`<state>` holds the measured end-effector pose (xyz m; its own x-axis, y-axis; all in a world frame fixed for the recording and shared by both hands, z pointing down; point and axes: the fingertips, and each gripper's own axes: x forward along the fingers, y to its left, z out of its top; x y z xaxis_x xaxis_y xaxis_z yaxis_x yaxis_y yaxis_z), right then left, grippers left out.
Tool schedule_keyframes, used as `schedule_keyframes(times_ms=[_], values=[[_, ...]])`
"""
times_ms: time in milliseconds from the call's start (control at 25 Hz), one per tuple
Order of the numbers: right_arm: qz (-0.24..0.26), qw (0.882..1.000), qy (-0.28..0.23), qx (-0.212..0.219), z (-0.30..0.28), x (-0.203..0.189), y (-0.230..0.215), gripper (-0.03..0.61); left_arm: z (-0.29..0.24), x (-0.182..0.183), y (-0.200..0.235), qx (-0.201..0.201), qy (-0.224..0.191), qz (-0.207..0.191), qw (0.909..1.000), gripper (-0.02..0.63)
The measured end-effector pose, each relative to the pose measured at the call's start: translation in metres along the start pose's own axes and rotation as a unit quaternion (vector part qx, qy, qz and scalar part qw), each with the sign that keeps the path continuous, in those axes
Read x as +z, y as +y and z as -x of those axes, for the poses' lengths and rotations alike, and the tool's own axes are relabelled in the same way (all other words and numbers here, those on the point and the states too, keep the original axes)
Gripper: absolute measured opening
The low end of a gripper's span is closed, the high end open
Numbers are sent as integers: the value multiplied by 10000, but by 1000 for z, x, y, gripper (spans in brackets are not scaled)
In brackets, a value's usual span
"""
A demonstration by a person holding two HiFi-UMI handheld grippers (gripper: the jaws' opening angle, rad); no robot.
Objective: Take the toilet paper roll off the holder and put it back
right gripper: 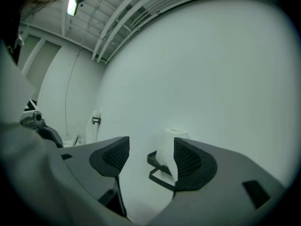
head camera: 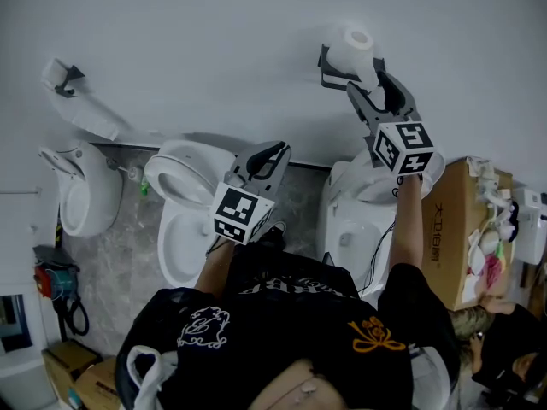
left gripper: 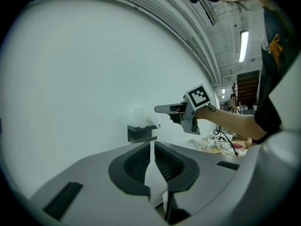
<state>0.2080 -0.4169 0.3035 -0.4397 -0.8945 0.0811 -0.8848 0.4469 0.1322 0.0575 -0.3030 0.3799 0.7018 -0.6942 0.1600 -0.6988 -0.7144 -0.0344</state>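
Observation:
A white toilet paper roll (head camera: pixel 352 48) stands upright on a dark holder (head camera: pixel 329 75) fixed to the white wall. My right gripper (head camera: pixel 369 88) is open just below and right of the holder, its tips close to the roll. In the right gripper view the roll (right gripper: pixel 168 147) and the holder (right gripper: pixel 157 171) lie ahead between the spread jaws of my right gripper (right gripper: pixel 151 142), and the right finger partly hides the roll. My left gripper (head camera: pixel 270 152) is lower and to the left, shut and holding nothing. In its own view, my left gripper (left gripper: pixel 152 147) faces the roll (left gripper: pixel 139 117).
Two white toilets (head camera: pixel 192 203) (head camera: pixel 359 220) stand against the wall below the grippers, with a third white fixture (head camera: pixel 81 195) at the left. A cardboard box (head camera: pixel 453 229) full of odds and ends sits at the right. A second paper holder (head camera: pixel 61 75) hangs on the wall far left.

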Motion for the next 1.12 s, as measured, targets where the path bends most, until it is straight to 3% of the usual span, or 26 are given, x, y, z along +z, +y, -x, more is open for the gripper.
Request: schedule_keyframes(times_ms=[280,520,1120], values=[[-103,9994,125,306,54,-26,64,276,22,-4,-20,61,-25,57,10000,37],[-528,9969,325,475,95,-62,116,250,48,-15,-41,128,48,95,9999,37],[-1224,9870,630,824,177,-126,205,194,129,-58,-105,427,506,183,9976,37]])
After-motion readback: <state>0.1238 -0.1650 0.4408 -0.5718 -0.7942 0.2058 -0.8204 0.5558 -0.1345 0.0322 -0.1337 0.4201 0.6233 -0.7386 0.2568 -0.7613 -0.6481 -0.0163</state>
